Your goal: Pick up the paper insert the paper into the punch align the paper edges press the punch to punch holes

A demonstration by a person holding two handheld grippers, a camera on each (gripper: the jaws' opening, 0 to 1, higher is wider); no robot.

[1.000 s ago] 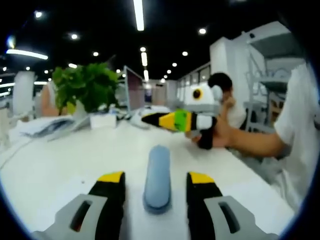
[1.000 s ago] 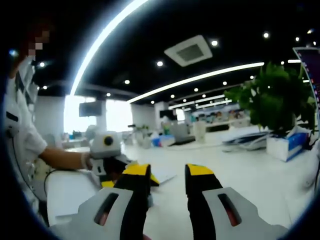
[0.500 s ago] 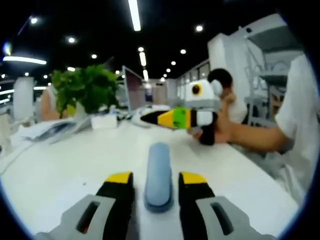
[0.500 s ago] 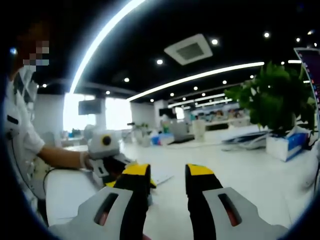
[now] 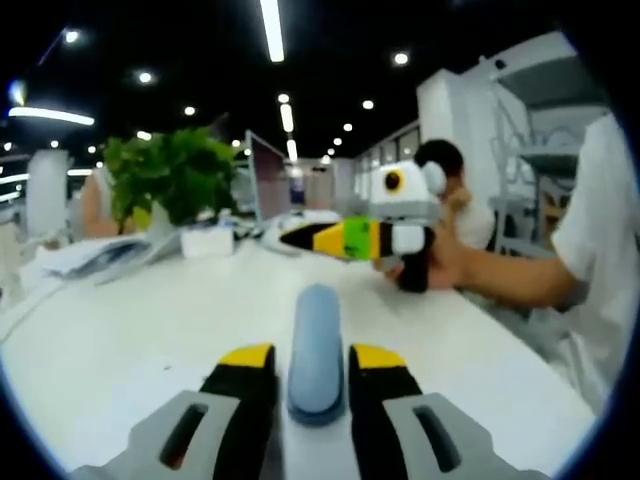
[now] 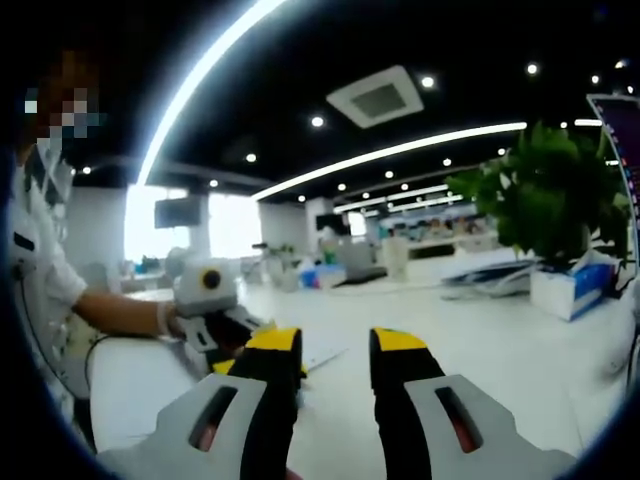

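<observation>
White table (image 5: 130,330), blue punch (image 5: 316,348) lying on it, white box (image 5: 207,241) under plant, papers (image 5: 85,254)

Bare white table (image 5: 120,340) lies open left of the blue punch (image 5: 316,345). Beyond, a potted plant (image 5: 165,180) and tissue box (image 5: 207,241) crowd the far edge; the right gripper (image 5: 300,237) hovers across the right side.

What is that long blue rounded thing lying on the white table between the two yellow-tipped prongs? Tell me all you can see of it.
The long pale-blue rounded bar looks like smooth plastic, probably the punch's press handle. It lies lengthwise on the white table, pointing away from the camera, with a darker blue-grey base flaring at its near end. The left hand-held gripper has its yellow-tipped black jaws close on either side of it; whether they touch it is unclear. No paper is visible at it.
</observation>
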